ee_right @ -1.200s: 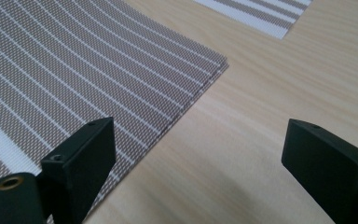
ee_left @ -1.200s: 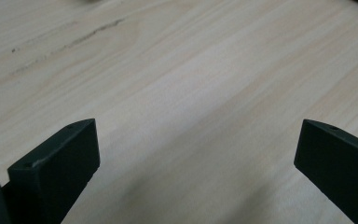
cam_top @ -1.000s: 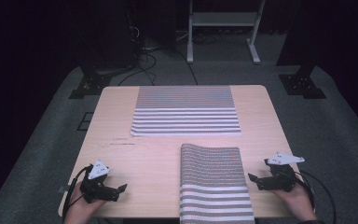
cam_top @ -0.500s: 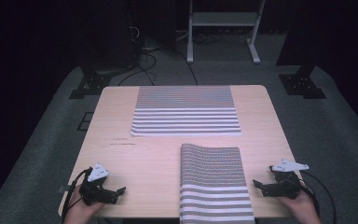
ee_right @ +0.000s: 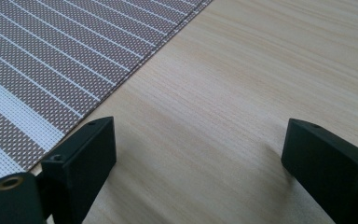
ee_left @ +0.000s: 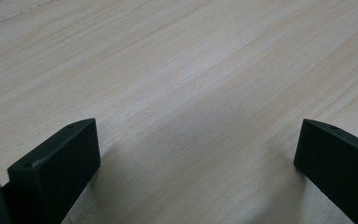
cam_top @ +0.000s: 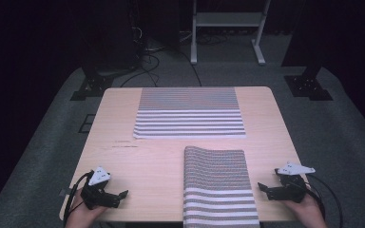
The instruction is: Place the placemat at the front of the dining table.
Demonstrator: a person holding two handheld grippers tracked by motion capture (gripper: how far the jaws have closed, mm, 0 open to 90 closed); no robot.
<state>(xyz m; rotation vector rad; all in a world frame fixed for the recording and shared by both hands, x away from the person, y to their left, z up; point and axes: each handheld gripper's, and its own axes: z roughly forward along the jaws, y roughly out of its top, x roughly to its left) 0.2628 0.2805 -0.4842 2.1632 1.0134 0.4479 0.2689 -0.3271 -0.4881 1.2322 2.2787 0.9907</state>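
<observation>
The near mat (cam_top: 221, 187) is lying lengthwise on the desk (cam_top: 123, 123), striped, its near end hanging over the front edge, between the two tongs and touching neither. The far mat (cam_top: 189, 113) is lying flat and crosswise just beyond it, a strip of bare wood separating the two.

The right tongs (cam_top: 264, 189) are sitting low over the desk just right of the near mat, jaws spread wide and pointing toward its right edge; in the right gripper view that edge (ee_right: 121, 84) is running past the left jaw, with only bare wood between the jaws (ee_right: 200, 158). The left tongs (cam_top: 120, 195) are resting near the front left corner, well apart from the mat, jaws also spread, with nothing but desk grain between them (ee_left: 196, 163).

Over the last second both hands have been drawing back toward the front edge: the right tongs have been sliding outward and nearer the person, the left slightly nearer too. Neither mat has shifted. I am reading this as both hands settling at rest with empty tongs, so either the laying of the near mat is finishing, or a fresh reach for its right edge is being lined up, and the right tongs are the better placed for that
</observation>
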